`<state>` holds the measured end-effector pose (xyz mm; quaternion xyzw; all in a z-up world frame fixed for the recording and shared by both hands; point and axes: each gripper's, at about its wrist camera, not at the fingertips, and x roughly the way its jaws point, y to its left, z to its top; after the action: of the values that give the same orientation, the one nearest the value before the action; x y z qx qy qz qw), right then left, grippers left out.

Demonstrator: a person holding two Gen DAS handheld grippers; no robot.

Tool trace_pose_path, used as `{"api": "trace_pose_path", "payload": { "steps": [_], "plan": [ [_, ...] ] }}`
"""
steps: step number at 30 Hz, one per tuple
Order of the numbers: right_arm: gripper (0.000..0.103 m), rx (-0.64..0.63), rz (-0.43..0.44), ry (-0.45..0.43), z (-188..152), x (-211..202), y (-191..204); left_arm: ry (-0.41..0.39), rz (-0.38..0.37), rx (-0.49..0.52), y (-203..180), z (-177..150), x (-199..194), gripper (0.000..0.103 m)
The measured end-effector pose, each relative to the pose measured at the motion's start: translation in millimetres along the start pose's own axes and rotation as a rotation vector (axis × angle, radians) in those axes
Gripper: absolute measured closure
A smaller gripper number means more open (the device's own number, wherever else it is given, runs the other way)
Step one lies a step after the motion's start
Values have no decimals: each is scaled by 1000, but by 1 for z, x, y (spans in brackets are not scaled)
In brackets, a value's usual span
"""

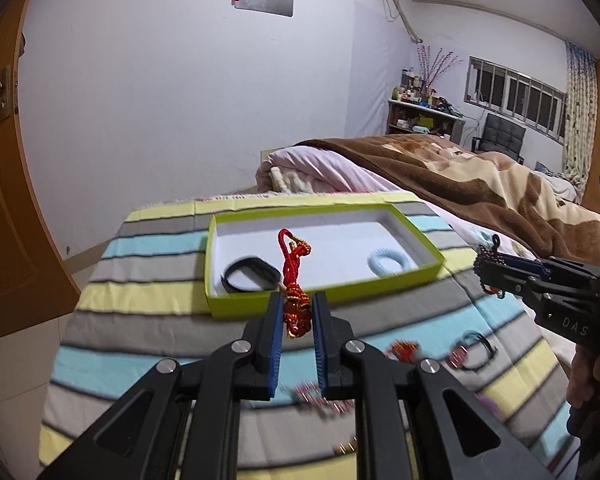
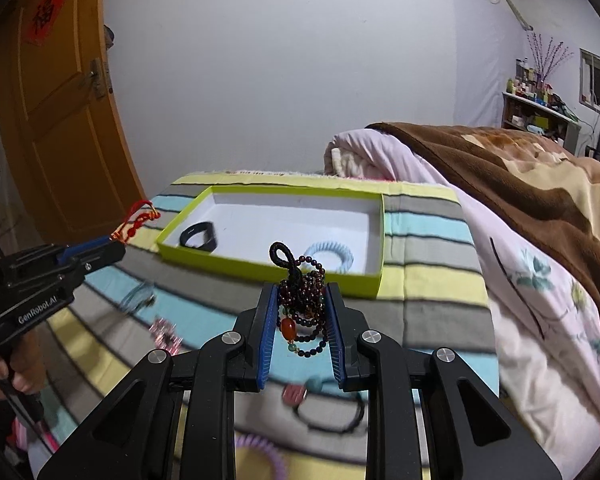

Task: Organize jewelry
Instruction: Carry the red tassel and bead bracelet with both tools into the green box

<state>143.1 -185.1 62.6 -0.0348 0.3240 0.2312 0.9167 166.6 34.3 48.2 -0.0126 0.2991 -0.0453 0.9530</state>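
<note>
Left gripper [image 1: 297, 304] is clamped on a red knotted cord charm [image 1: 294, 280], held up just in front of the green tray [image 1: 324, 294]; inside the tray there's a black band [image 1: 252, 274] and a light blue ring [image 1: 390, 262]; right gripper [image 2: 302, 304] is pinching a dark bead bracelet [image 2: 304, 300] over the striped cloth [image 2: 420, 292].

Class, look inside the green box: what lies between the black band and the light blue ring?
Nothing: in the right wrist view, only bare white box floor separates the black band from the light blue ring.
</note>
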Motion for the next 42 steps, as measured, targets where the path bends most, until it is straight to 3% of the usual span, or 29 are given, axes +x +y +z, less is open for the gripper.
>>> {"api": "trace_pose_path", "payload": {
  "steps": [10,22,34,42],
  "plan": [
    [79,4,8,44,37,66,-19,15,34,-1,23,35,59,88],
    [79,55,-21,145,54,141,-51,114,66,-16,42,45,133,88],
    [78,62,-50,204,59,169,-58,217,90,-17,47,42,174,88],
    [73,52,-44,182,58,161,-55,209,61,-46,54,42,169,87]
  ]
}}
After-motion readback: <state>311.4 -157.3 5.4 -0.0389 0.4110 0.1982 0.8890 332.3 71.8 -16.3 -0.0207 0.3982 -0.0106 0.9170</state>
